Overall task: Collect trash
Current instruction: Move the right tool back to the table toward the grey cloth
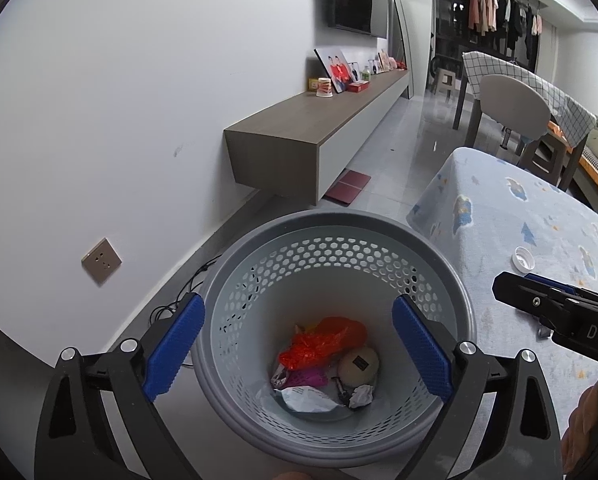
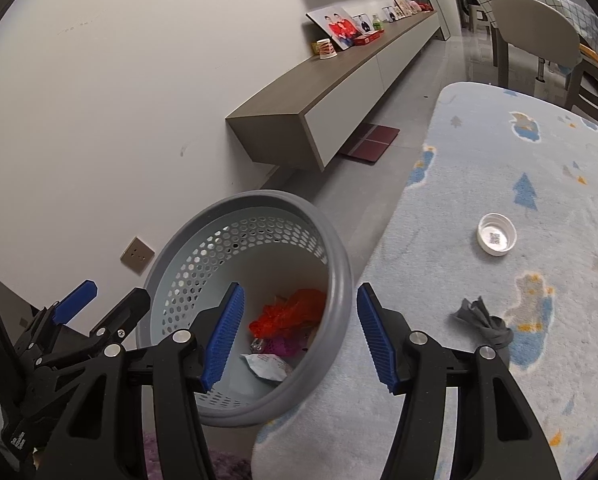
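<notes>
Presently the grey wastebasket stands on the floor between the wall and the table, which is draped in a pale blue patterned cloth. Its upper wall is perforated with small hexagonal holes beneath a broad solid rim. Inside lie a crumpled red-orange plastic bag, a magenta wrapper, a white packet, a pale round object bearing a dark square label, and a small ball of crumpled paper. The left gripper hangs above the basket mouth, its blue ribbed pads spread wide with nothing between them. The right gripper sits over the table edge next to the basket rim; its jaws stand partly apart and hold nothing. Remaining on the cloth are a white bottle cap, lying open side up with a printed code visible inside, and a crumpled grey scrap nearer the right gripper; the two items lie apart from each other.
</notes>
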`<move>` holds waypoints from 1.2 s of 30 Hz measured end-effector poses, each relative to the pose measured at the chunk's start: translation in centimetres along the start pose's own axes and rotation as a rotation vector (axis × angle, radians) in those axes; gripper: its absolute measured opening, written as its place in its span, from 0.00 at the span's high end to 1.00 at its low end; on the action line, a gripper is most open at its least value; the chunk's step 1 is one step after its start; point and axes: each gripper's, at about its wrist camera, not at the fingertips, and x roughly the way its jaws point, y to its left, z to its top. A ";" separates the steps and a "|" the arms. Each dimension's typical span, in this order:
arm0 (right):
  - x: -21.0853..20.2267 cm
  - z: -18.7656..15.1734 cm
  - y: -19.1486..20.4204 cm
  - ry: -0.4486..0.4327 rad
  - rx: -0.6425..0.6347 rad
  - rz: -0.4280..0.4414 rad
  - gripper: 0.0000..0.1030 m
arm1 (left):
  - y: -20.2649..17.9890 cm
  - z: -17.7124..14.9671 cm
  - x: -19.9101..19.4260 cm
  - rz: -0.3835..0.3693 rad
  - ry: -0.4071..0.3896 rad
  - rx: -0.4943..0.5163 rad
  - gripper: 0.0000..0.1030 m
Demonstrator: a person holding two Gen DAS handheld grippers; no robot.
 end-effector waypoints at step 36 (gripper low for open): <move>-6.0 -1.6 -7.7 -0.066 0.077 -0.085 0.45 | -7.2 0.1 -0.9 -0.083 -0.029 0.073 0.08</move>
